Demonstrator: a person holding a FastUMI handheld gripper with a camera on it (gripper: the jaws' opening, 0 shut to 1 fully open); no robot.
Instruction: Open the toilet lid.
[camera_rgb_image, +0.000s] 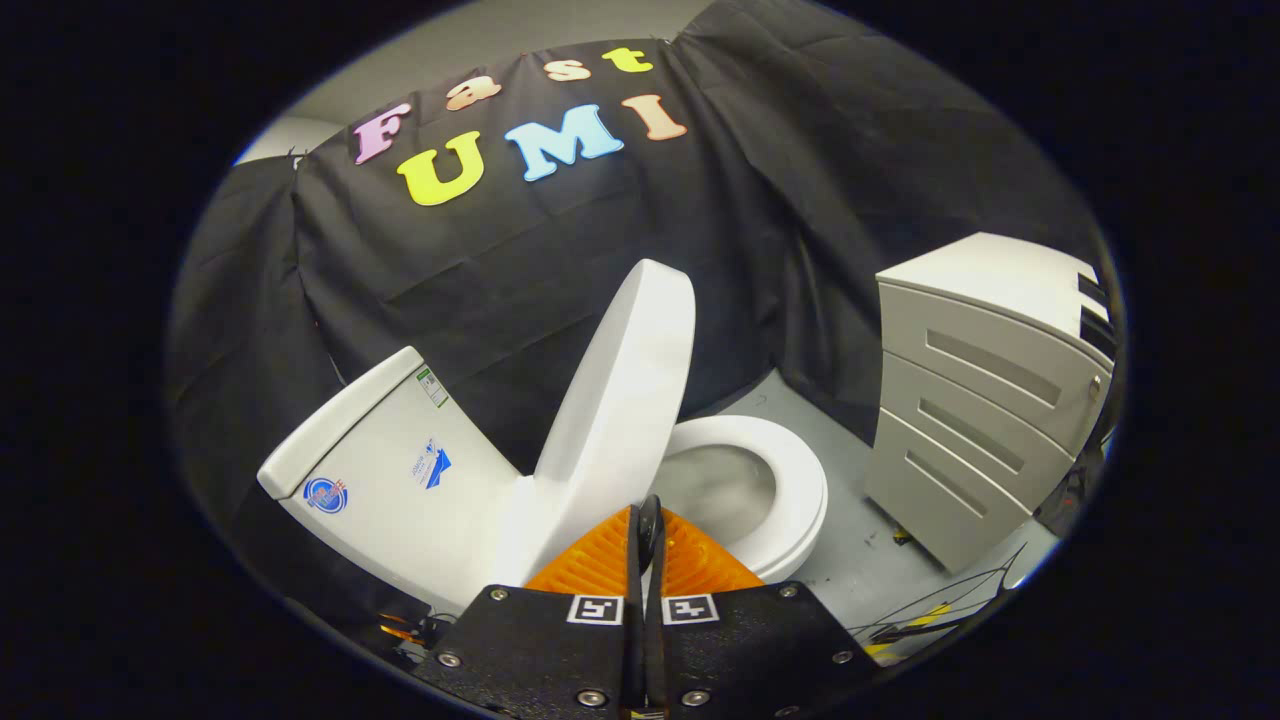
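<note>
A: Where is the lid?

B: The glossy white oval plastic toilet lid (625, 390) stands raised, nearly upright, just ahead of the gripper (645, 530). It tilts toward the white ceramic cistern (385, 465) without touching it.

A: And the fingers?

B: Pressed together, nothing between them. They sit against the lid's lower edge, which looks like pushing rather than gripping.

A: So the bowl is uncovered?

B: Yes. The white ring seat (795, 480) lies flat, open to view beside the lid. A grey metal drawer cabinet (985, 400) stands well apart on the grey floor (850, 560), near the black cloth wall.

A: What remains?

B: Probably tipping the lid back until it rests on the cistern.
</note>
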